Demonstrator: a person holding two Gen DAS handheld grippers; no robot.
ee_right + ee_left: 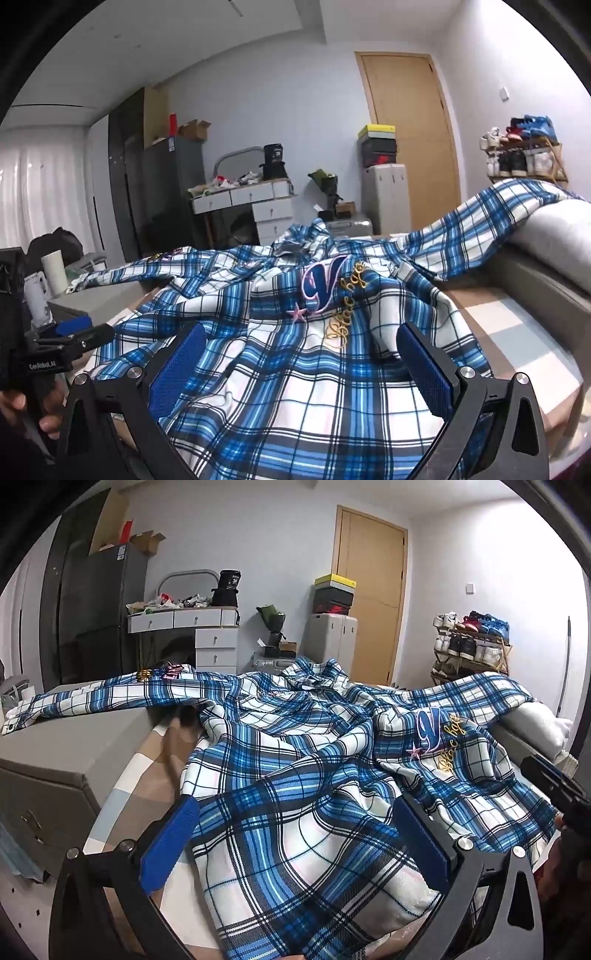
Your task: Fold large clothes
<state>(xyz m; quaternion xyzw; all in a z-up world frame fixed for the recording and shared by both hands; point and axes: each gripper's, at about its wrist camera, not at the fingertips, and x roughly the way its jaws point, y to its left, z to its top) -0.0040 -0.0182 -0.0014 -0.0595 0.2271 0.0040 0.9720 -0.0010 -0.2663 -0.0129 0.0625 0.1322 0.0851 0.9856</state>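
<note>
Lying crumpled on the bed (122, 775), the plaid shirt (295, 768) is soft and light, so I judge it will sag and slide when lifted and must be held at two points together. The best places to take hold seem the hem corners nearest the cameras, or the shoulder seams, not the loose middle. The cloth is blue, white and black checks, with an embroidered letter patch (321, 282), a pink star and gold script on the chest. One sleeve (96, 698) stretches out to the left over a grey box (62, 753), the other climbs onto a grey cushion (557, 236) at the right. The left gripper (299, 834) and the right gripper (303, 363) both stand fully open above the near hem, holding nothing.
</note>
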